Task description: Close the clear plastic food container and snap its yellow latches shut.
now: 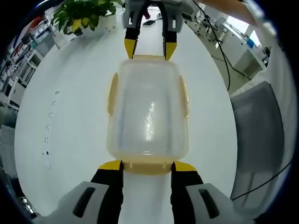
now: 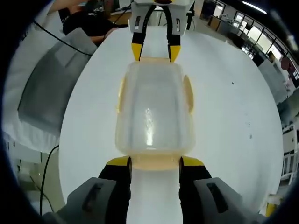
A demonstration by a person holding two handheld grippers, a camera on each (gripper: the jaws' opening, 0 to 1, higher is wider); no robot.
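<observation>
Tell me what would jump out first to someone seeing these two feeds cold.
The clear plastic food container sits mid-table on the white table, lid on, its yellow latches along the edges. The left gripper and the right gripper face each other from opposite short ends, yellow tips at the end latches, jaws open. A potted plant stands at the far table edge in the left gripper view.

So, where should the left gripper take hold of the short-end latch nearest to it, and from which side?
Grip the near yellow latch on the clear food container at its middle, coming straight in from that end. It lies as a flat flap between the left gripper tips, and the right gripper faces the opposite end.
</observation>
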